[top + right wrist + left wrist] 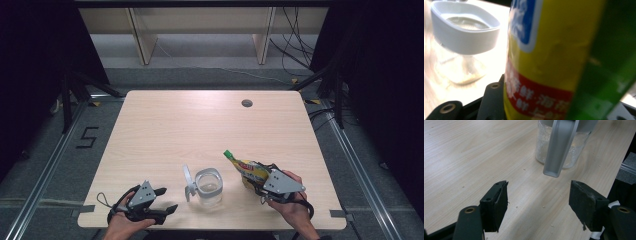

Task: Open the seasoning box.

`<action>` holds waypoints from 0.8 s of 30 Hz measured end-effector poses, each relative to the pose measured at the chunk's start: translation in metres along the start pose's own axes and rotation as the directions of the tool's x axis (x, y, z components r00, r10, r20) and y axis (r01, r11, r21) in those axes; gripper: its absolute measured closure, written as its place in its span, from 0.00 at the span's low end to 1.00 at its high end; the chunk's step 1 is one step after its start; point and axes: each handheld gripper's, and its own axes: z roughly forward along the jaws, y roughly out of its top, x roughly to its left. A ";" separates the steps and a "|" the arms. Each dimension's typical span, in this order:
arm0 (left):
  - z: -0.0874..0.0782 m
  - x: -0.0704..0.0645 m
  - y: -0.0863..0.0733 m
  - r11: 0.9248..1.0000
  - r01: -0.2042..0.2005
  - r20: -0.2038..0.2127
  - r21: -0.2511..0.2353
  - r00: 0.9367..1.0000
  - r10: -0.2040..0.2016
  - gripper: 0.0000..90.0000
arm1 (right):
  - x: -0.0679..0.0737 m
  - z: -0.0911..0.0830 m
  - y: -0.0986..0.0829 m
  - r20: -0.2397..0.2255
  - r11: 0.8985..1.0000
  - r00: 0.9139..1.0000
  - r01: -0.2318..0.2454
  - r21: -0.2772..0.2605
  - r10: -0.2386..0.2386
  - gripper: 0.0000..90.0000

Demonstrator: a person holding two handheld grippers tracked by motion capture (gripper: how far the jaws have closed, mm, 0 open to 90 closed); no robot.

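Pale wood table (pixel 200 125) carries a jar (pixel 209 187) near its front edge, lid flipped open to the left. Right gripper (pixel 260 176), at the jar's right, clamps a yellow packet (pixel 246 167) tilted toward the jar. Left gripper (pixel 162 200) rests near the front-left corner, its 2 jaws spread wide, holding nothing.
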 end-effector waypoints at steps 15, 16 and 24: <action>0.001 0.001 0.000 1.000 0.014 -0.003 -0.003 1.000 -0.014 0.29 | 0.020 -0.015 0.027 0.064 0.926 0.930 0.350 0.142 -0.362 0.61; 0.002 0.001 -0.001 1.000 0.013 -0.003 -0.006 1.000 -0.013 0.29 | 0.022 -0.015 0.029 0.069 0.905 0.911 0.391 0.167 -0.406 0.61; 0.002 0.001 -0.001 1.000 0.013 0.002 0.001 1.000 -0.013 0.29 | 0.037 -0.010 0.034 0.075 0.762 0.776 0.590 0.265 -0.627 0.61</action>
